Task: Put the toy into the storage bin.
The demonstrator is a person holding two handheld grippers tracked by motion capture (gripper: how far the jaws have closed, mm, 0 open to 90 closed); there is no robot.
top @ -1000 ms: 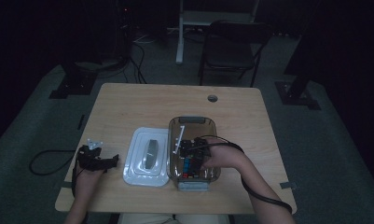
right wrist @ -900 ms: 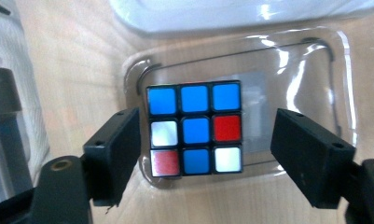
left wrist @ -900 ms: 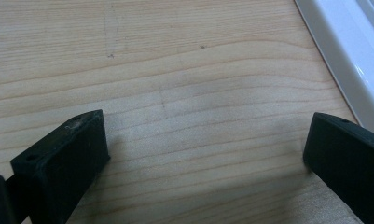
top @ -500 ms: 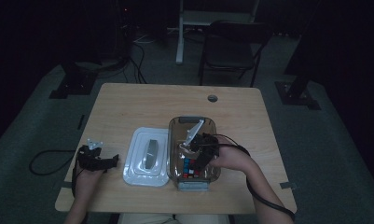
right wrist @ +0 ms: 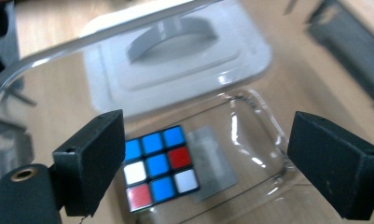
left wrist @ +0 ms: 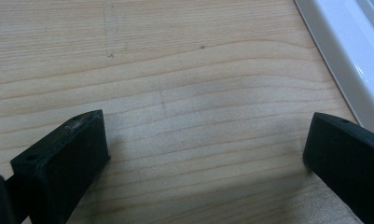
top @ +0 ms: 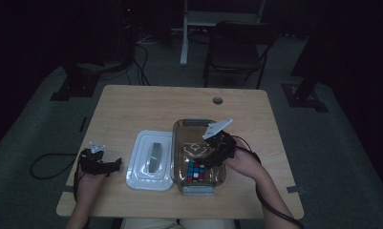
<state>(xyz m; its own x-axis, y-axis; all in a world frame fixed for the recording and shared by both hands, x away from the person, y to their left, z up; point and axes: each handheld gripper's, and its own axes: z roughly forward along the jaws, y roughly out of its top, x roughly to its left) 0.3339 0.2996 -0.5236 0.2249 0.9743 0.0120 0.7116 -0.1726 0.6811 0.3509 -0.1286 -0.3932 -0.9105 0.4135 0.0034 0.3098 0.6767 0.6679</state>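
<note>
R gripper (top: 217, 153) is hovering w/ jaws spread over the clear plastic rectangular container (top: 180, 143), holding nothing; multicoloured puzzle cube (right wrist: 157, 162) is lying inside it. White rectangular lid (top: 149, 160) is lying just left. L gripper (top: 108, 165), jaws spread, is resting on the light wooden table (top: 146, 105), near-left.

White lid (left wrist: 348, 56) cut off at upper right of left gripper view, clear container (right wrist: 250, 154) rim blurred across top of right gripper view, dark object (right wrist: 348, 42) upper right blurred, unidentifiable.
</note>
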